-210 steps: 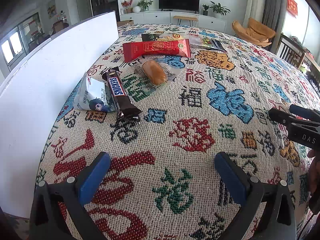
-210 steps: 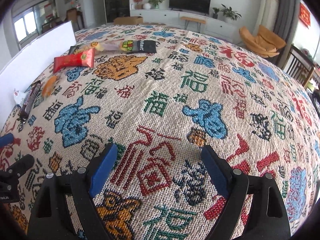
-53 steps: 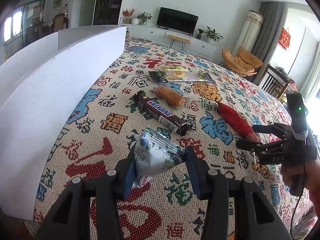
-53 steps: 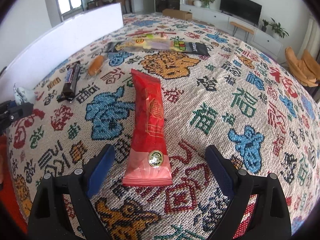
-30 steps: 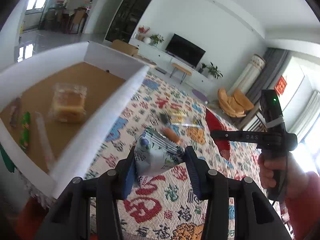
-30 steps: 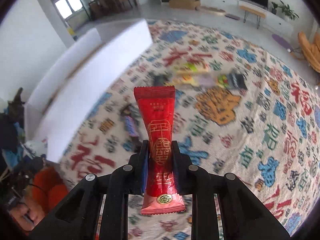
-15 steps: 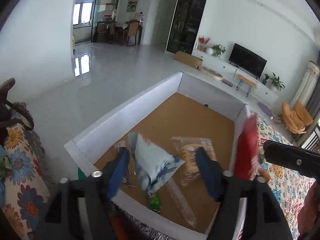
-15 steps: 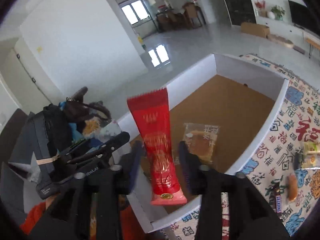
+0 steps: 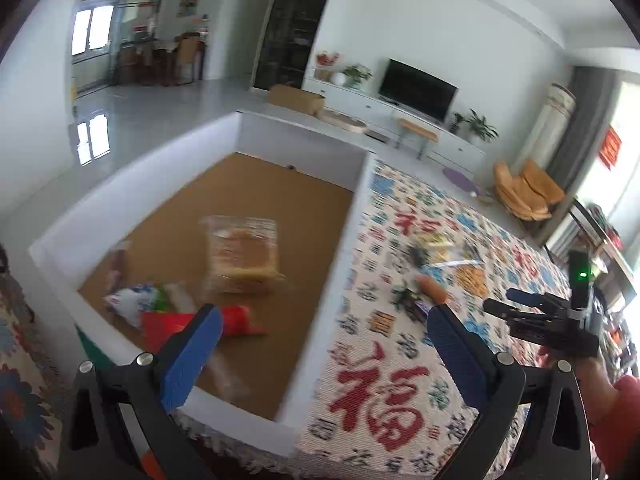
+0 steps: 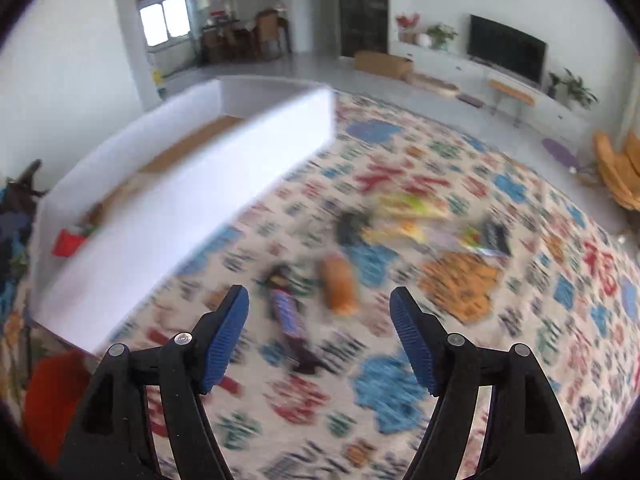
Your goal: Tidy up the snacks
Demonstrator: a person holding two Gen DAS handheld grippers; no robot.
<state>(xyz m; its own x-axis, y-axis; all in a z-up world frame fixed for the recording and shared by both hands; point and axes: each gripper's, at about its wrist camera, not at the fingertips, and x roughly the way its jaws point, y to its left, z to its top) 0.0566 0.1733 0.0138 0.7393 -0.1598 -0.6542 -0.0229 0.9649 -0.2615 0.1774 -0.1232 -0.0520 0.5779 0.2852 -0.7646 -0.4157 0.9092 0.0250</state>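
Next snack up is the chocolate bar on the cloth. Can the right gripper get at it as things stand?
Probably yes. The right gripper is open and empty, and the chocolate bar lies flat on the tablecloth just ahead of its fingers, with nothing over it; the orange snack lies beside it.

Left wrist view looks down into the white box [image 9: 360,216]; right wrist view faces the tablecloth [image 10: 460,280]; both share each.

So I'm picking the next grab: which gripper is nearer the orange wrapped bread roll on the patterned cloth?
Right. The right gripper hangs open just short of the orange wrapped bread roll; the left gripper straddles the white box's wall, farther back.
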